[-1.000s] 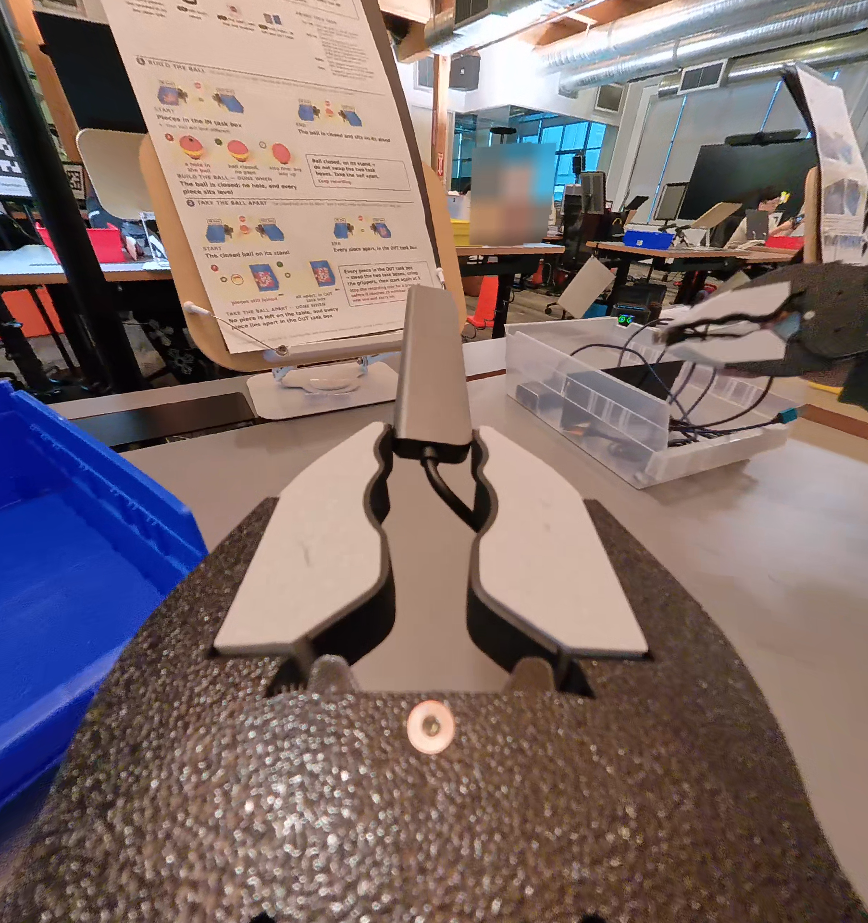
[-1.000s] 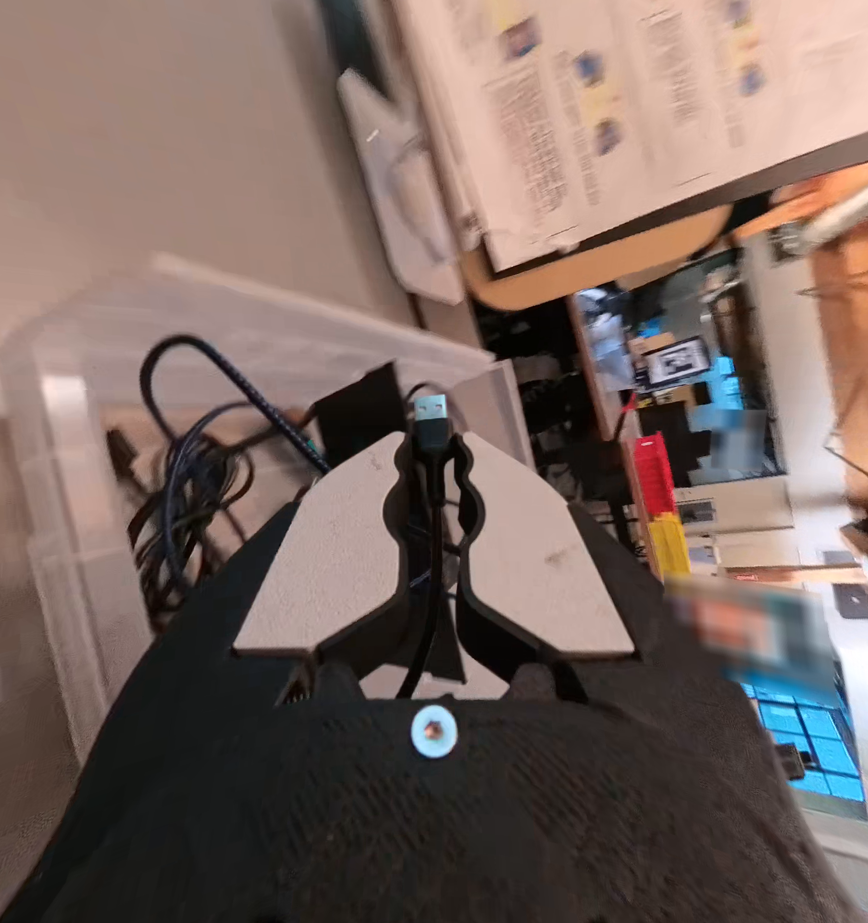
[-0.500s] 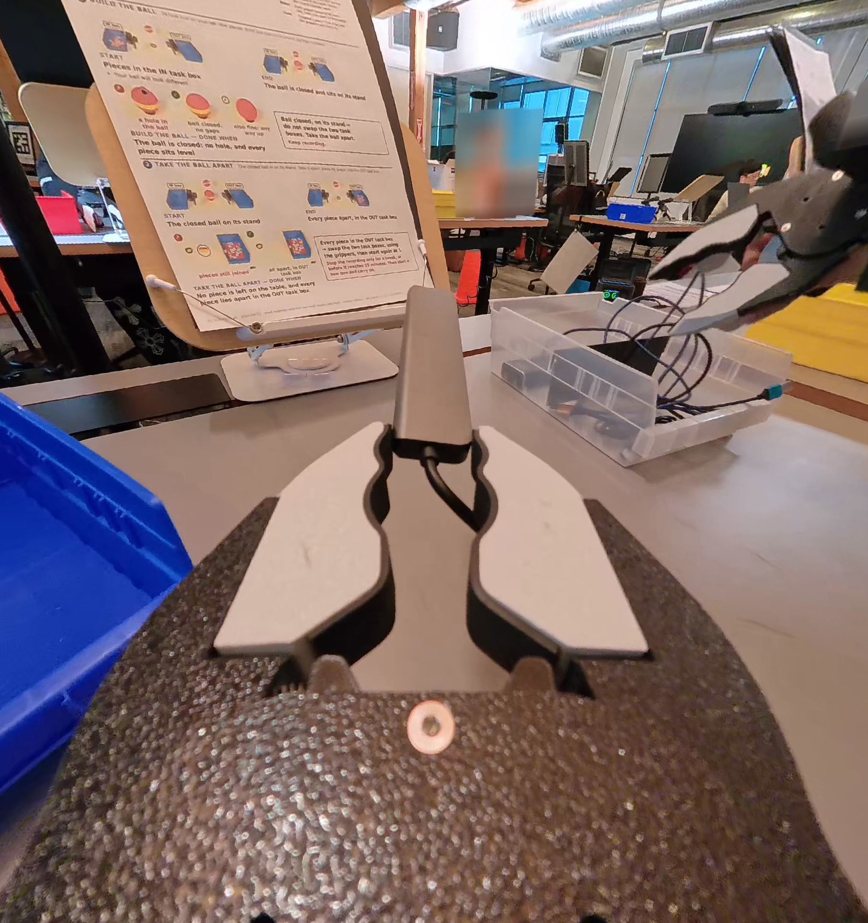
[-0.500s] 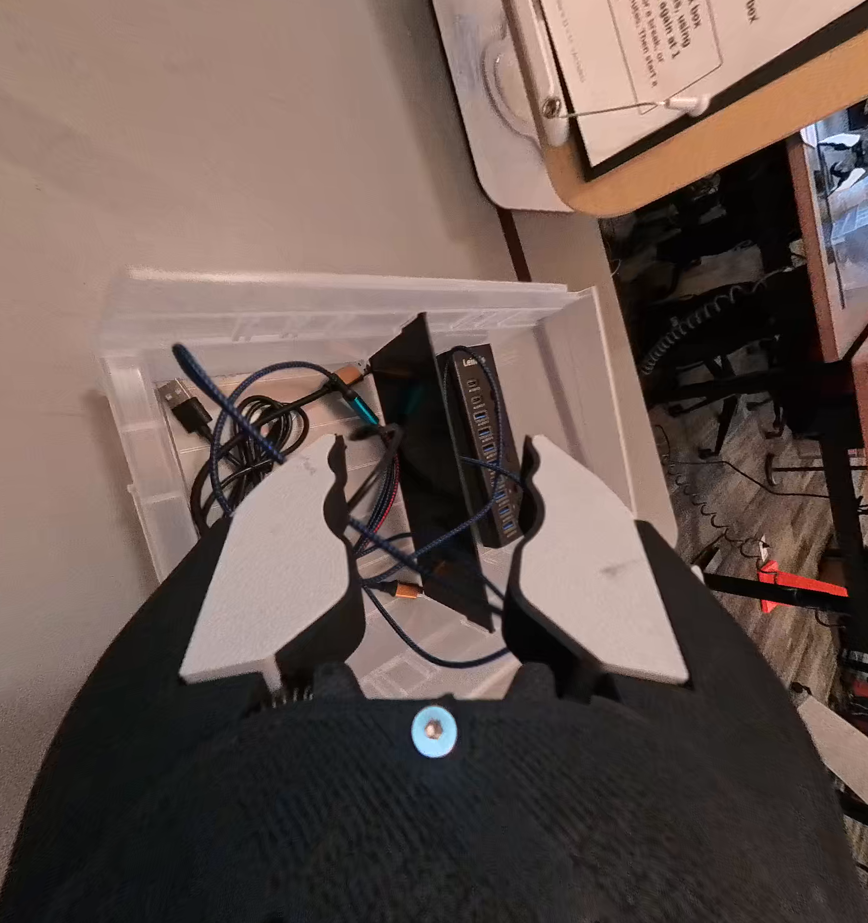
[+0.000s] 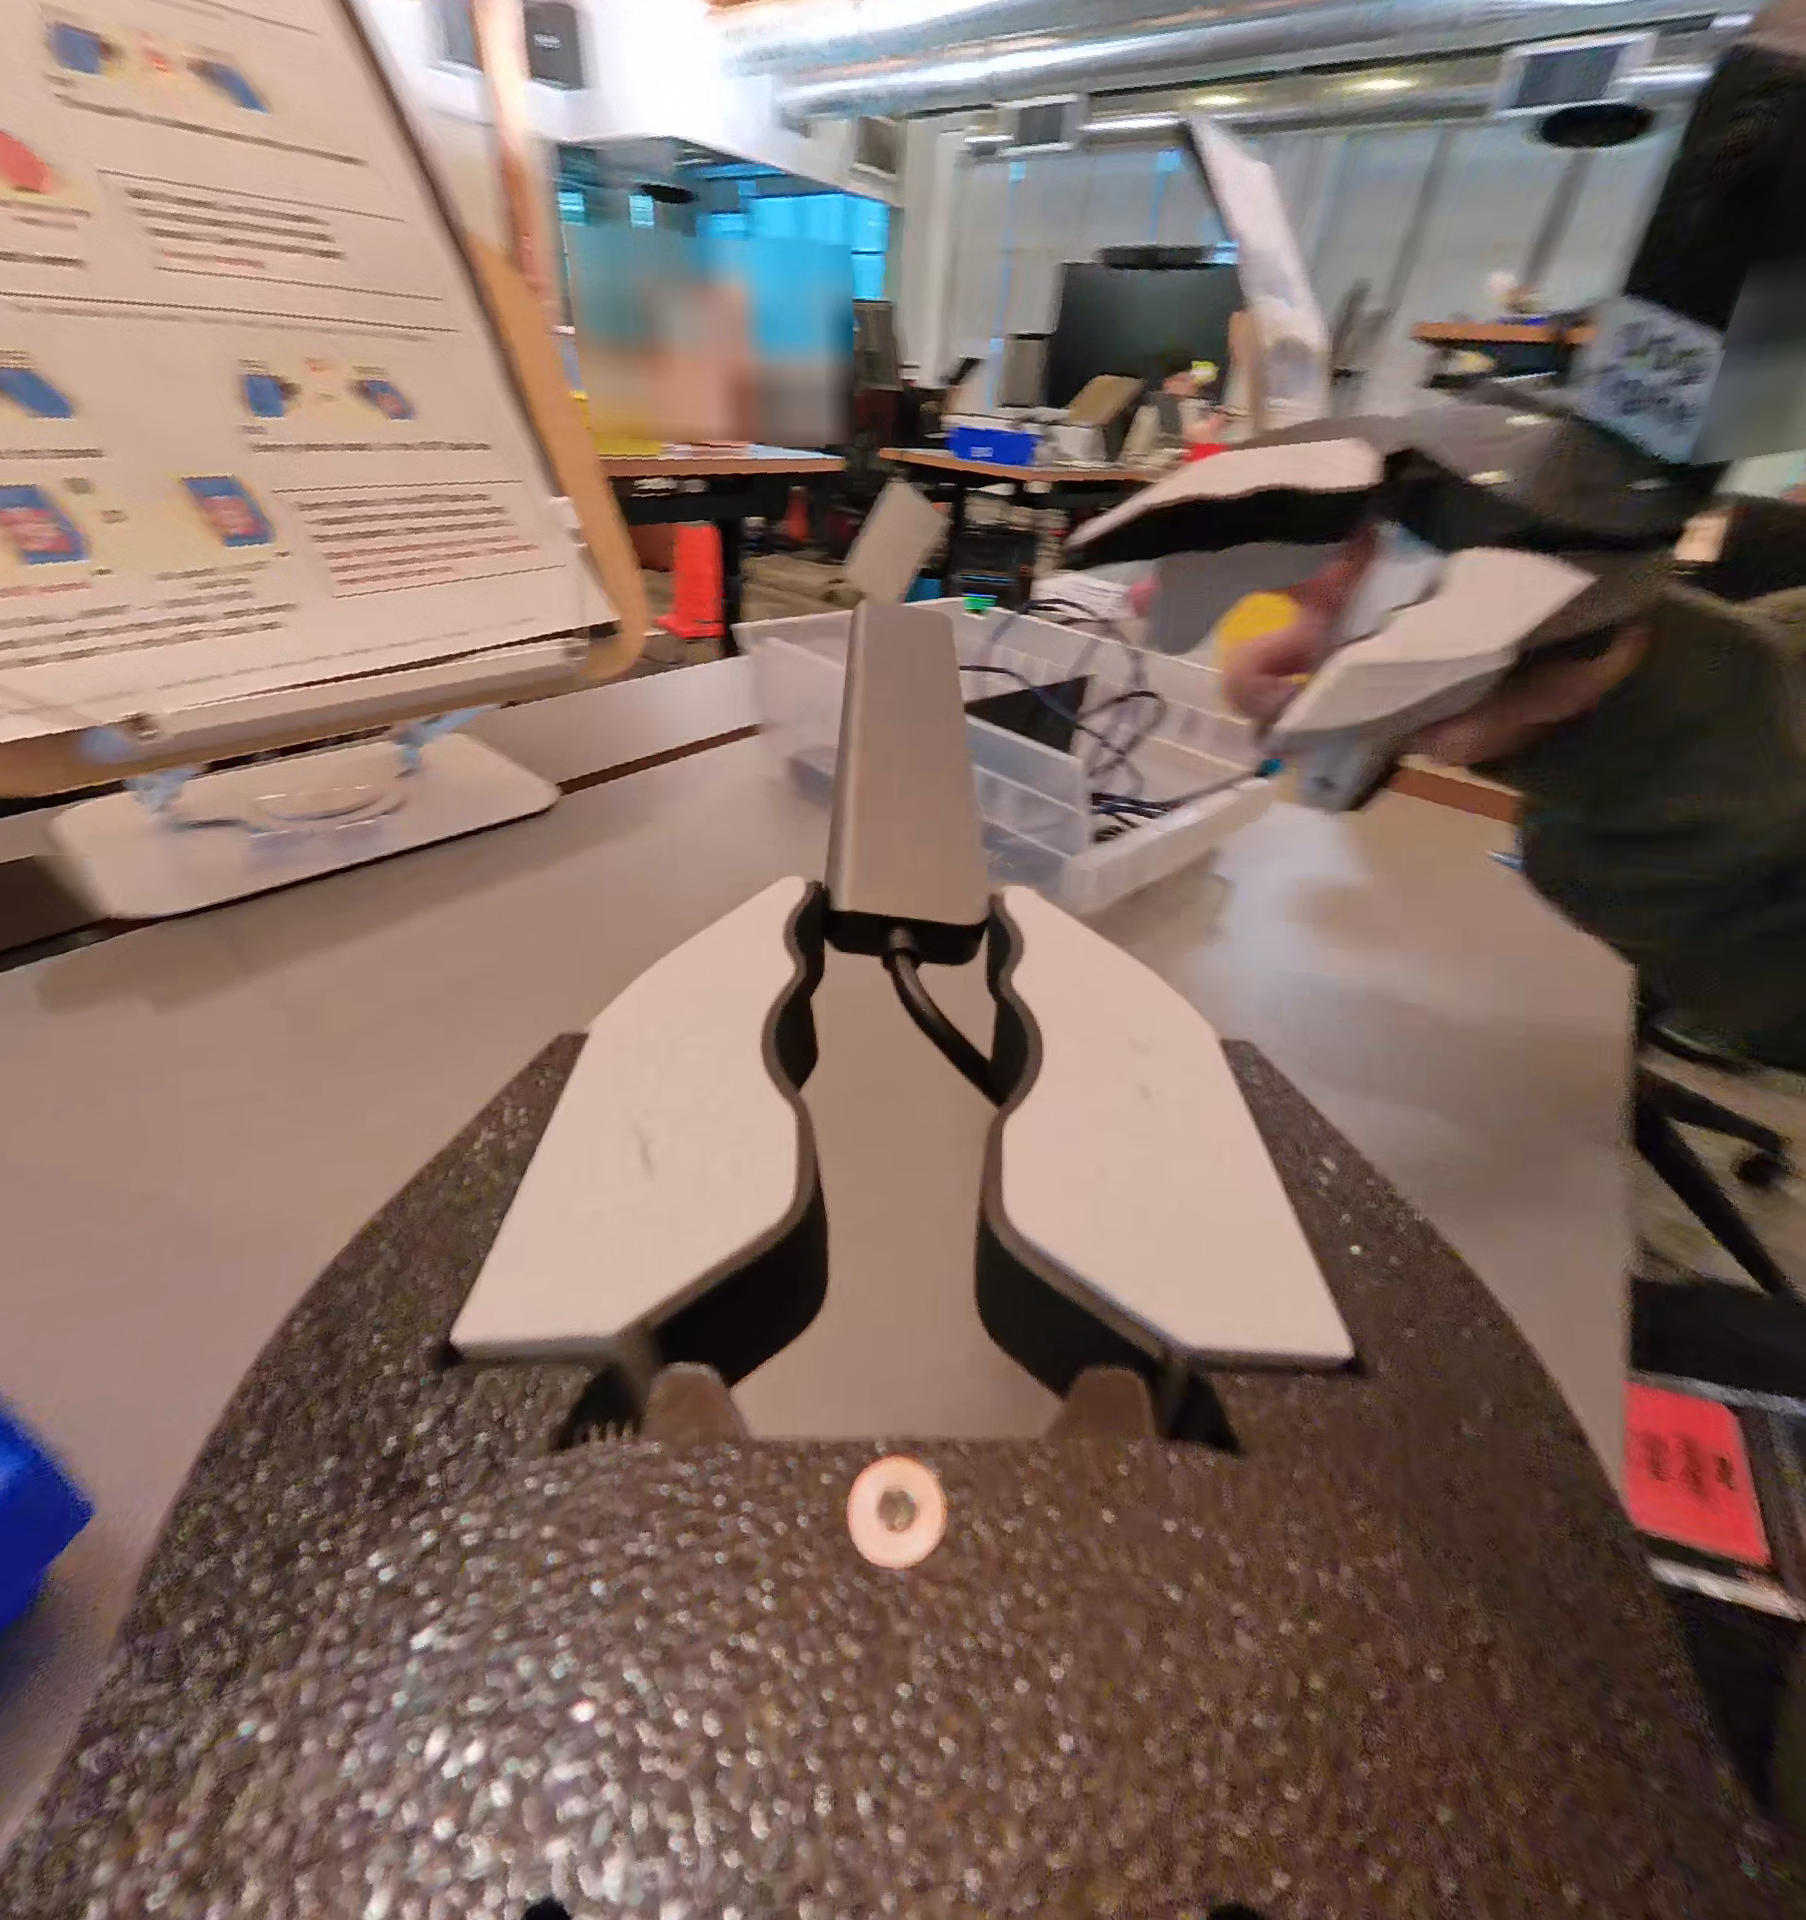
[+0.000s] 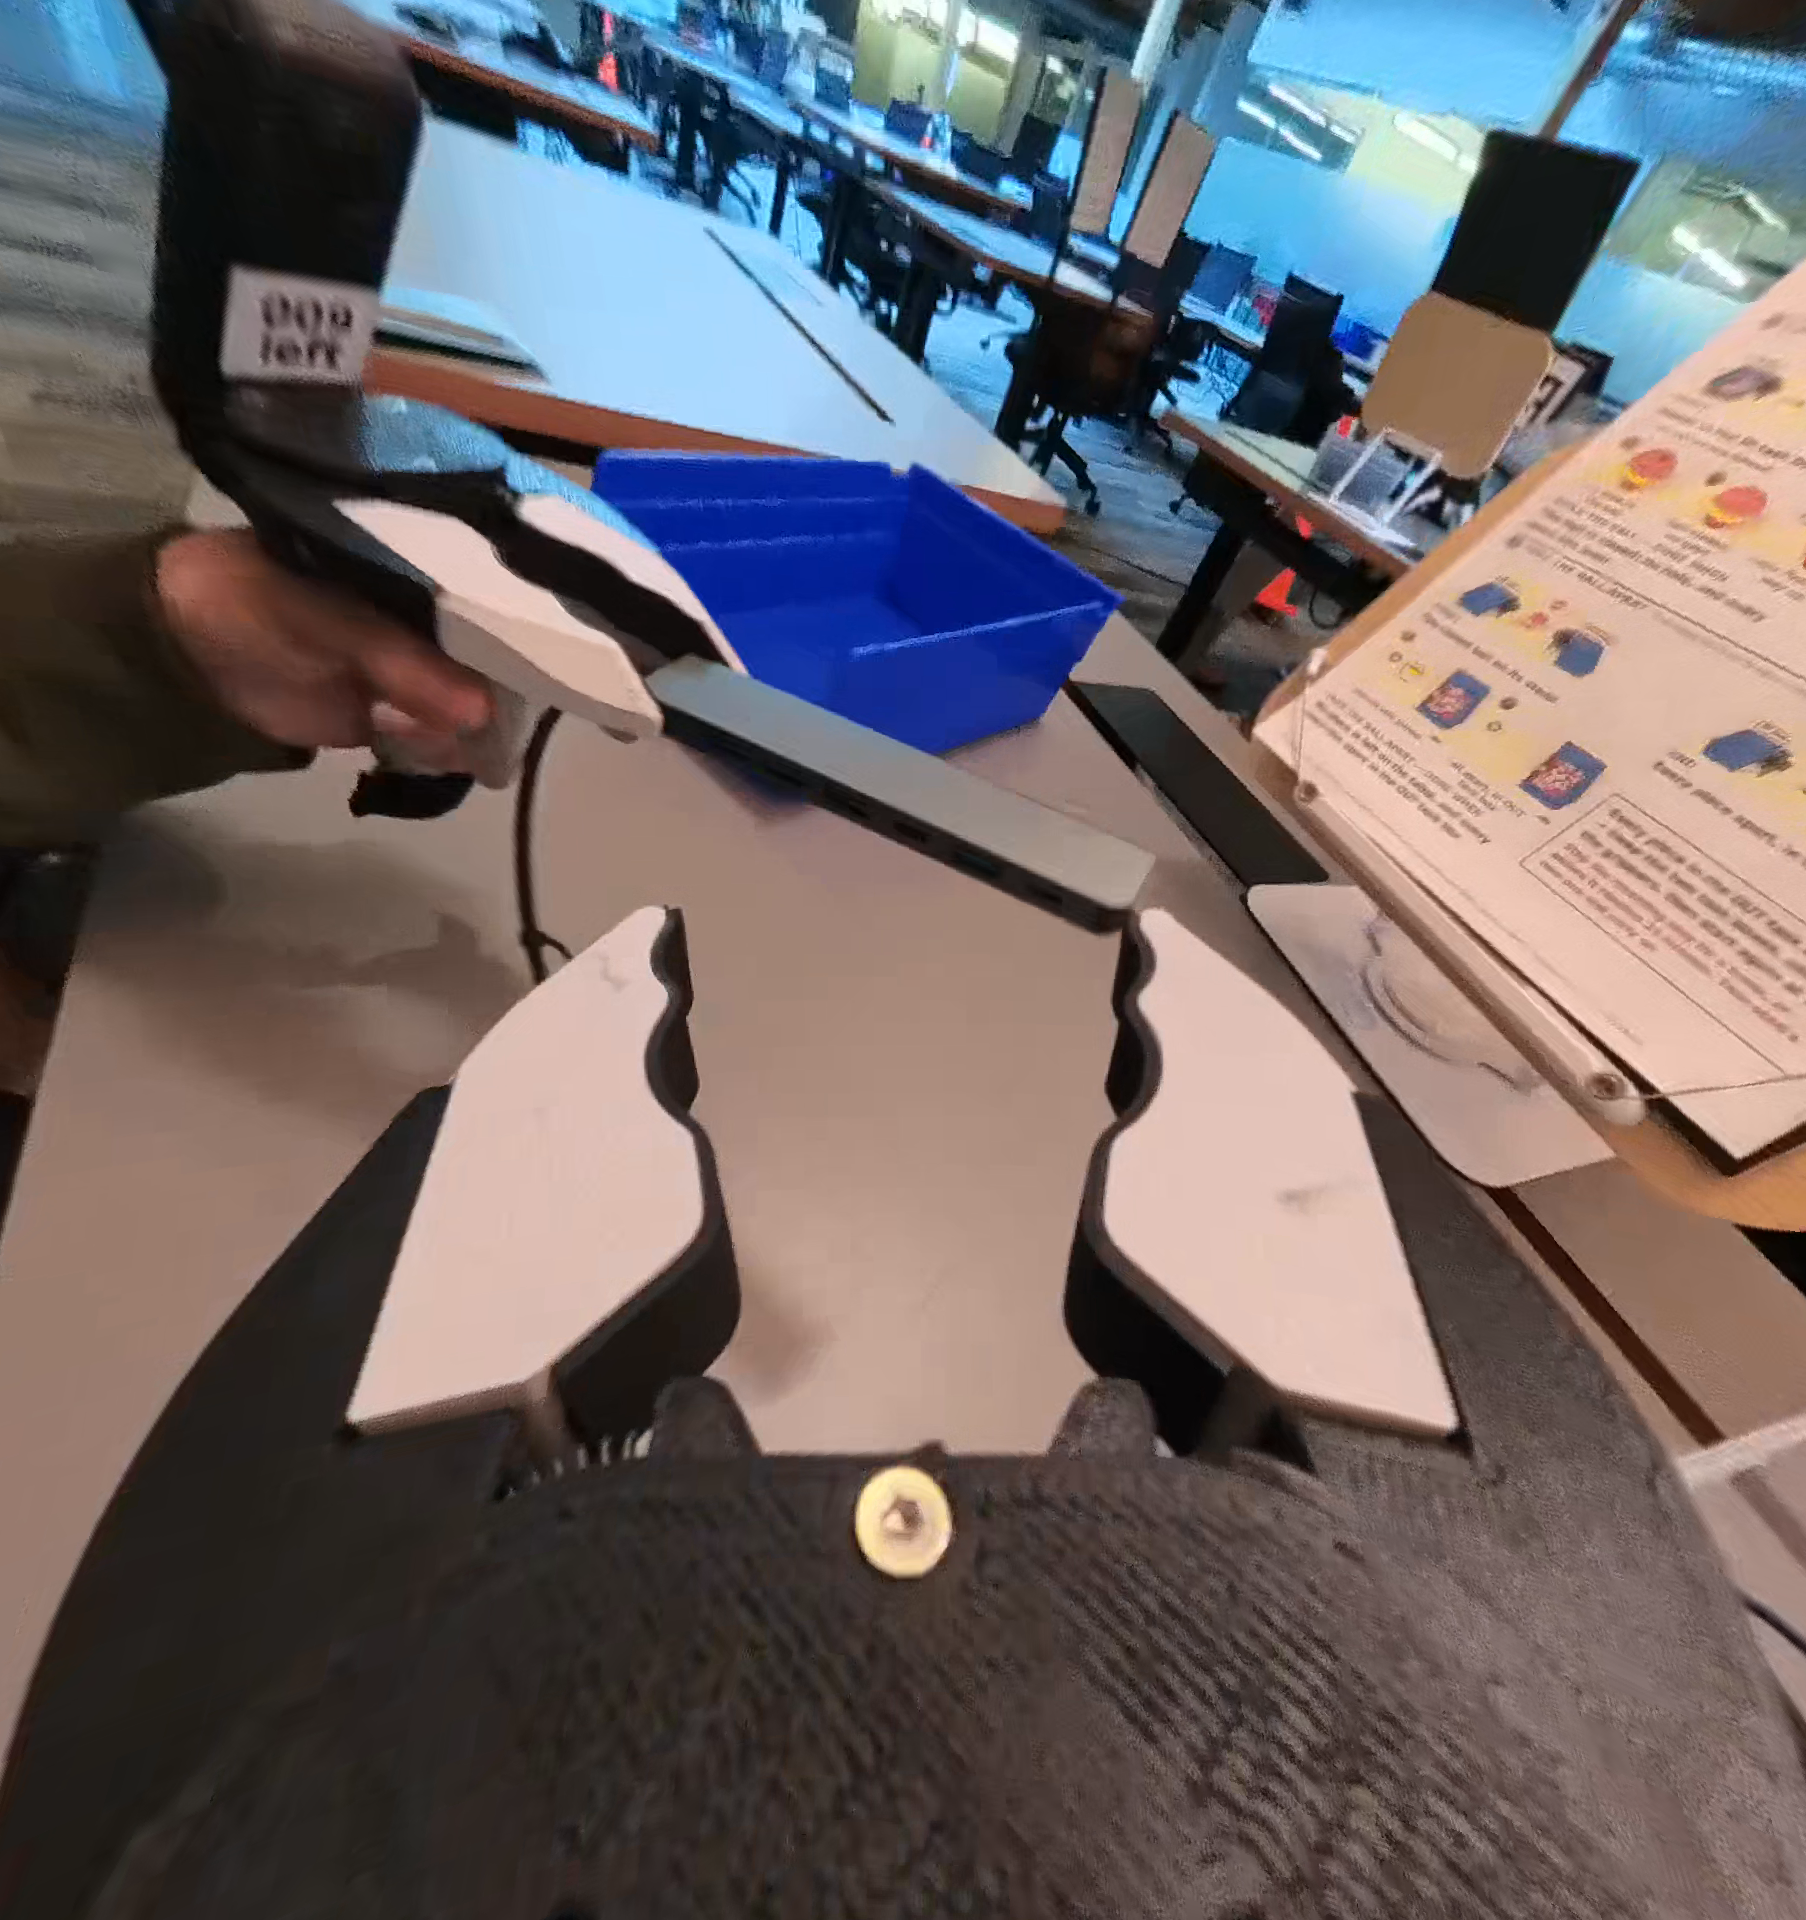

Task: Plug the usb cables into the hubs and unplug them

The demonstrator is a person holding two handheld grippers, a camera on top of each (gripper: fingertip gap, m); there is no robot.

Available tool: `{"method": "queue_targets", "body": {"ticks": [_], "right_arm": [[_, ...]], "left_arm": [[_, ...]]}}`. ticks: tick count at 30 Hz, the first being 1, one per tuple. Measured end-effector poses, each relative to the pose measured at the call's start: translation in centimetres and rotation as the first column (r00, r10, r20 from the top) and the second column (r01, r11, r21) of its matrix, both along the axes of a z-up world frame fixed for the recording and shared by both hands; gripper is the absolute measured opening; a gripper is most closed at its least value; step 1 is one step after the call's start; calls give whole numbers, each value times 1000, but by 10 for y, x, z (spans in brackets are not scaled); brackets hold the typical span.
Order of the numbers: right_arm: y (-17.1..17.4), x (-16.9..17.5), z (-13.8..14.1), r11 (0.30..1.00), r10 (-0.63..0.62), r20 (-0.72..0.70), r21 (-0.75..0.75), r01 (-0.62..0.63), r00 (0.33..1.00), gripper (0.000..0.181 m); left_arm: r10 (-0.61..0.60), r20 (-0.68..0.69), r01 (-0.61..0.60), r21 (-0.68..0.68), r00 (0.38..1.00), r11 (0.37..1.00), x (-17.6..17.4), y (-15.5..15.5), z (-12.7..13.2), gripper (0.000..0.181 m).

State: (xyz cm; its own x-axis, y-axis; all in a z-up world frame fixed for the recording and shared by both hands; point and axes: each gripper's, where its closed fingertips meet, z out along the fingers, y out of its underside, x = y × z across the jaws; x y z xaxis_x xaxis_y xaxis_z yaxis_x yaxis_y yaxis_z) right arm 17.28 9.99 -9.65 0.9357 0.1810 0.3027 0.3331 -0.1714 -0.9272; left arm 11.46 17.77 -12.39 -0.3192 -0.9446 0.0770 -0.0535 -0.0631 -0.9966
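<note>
Where it stands, clear bin [image 5: 1034, 821] of tangled cables [image 5: 1117, 717].

My right gripper [image 6: 904, 966] dropped the USB cable, opened wide, swung from the clear tray [image 5: 1034, 717] toward the grey hub [image 6: 899, 795].

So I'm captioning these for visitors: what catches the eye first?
The slim grey hub held in the air by the left tongs, its black cord hanging below. Next, the right tongs, wide open and empty, facing it. Behind sits a bright blue bin on the table.
</note>
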Motion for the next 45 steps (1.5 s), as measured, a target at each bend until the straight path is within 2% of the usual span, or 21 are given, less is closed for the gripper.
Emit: {"method": "queue_targets", "body": {"ticks": [2, 5, 8, 11, 14, 18, 24, 27, 29, 31, 34, 37, 38, 39, 40, 43, 45], "right_arm": [[5, 0, -7, 999, 16, 8, -34, -15, 1000, 87], [2, 1, -4, 993, 108, -129, -39, -114, 986, 85], [-11, -32, -3, 937, 333, -264, -19, -350, 905, 69], [-15, -54, -19, 897, 409, -243, -69, -437, 879, 67], [-17, -73, -24, 859, 479, -243, -67, -507, 844, 51], [-9, -78, -33, 871, 460, -183, -95, -482, 869, 37], [-6, -77, -34, 887, 425, -195, -106, -450, 884, 35], [-4, -70, -31, 916, 368, -179, -102, -389, 913, 35], [-4, -58, -25, 939, 316, -158, -91, -332, 936, 35], [-6, -34, -12, 969, 227, -109, -78, -236, 968, 35], [-17, 31, 25, 1000, 2, -19, -12, -2, 1000, 35], [-42, 119, 61, 959, -283, 56, 41, 281, 958, 35], [-54, 152, 69, 916, -400, 69, 42, 398, 914, 35], [-69, 187, 76, 842, -540, 89, 43, 539, 837, 35], [-84, 214, 79, 776, -629, 118, 26, 630, 769, 35], [-121, 273, 69, 576, -786, 220, -81, 813, 579, 35], [-139, 297, 56, 450, -796, 364, -178, 875, 484, 35]], "left_arm": [[-140, 8, 140, 19, 990, 990, -8, -16, 0, 28], [-349, 28, 348, 26, 937, 937, -27, -33, 0, 28], [-451, 36, 452, 5, 892, 892, -40, -37, 0, 28], [-536, 32, 537, -8, 844, 844, -51, -43, -4, 29], [-555, 15, 555, -16, 832, 831, -53, -44, -9, 29], [-563, 11, 563, -19, 826, 826, -53, -46, -11, 29], [-559, 42, 560, -15, 828, 829, -52, -44, -11, 29], [-469, 87, 473, -30, 879, 881, -43, -33, -6, 33], [-407, 134, 417, -60, 904, 907, -39, -24, 3, 48], [-299, 134, 309, -68, 945, 948, -31, -8, 6, 56], [-212, 111, 219, -48, 971, 975, -27, 7, 0, 61], [-183, 72, 186, -29, 980, 982, -23, 12, -8, 63], [-188, 72, 191, -35, 980, 981, -23, 11, -8, 63], [-194, 75, 197, -44, 978, 979, -23, 11, -8, 63], [-197, 76, 201, -51, 978, 978, -22, 10, -8, 62], [-207, 68, 211, -58, 976, 976, -22, 9, -11, 60], [-212, 60, 216, -72, 975, 974, -21, 10, -13, 58]]}}
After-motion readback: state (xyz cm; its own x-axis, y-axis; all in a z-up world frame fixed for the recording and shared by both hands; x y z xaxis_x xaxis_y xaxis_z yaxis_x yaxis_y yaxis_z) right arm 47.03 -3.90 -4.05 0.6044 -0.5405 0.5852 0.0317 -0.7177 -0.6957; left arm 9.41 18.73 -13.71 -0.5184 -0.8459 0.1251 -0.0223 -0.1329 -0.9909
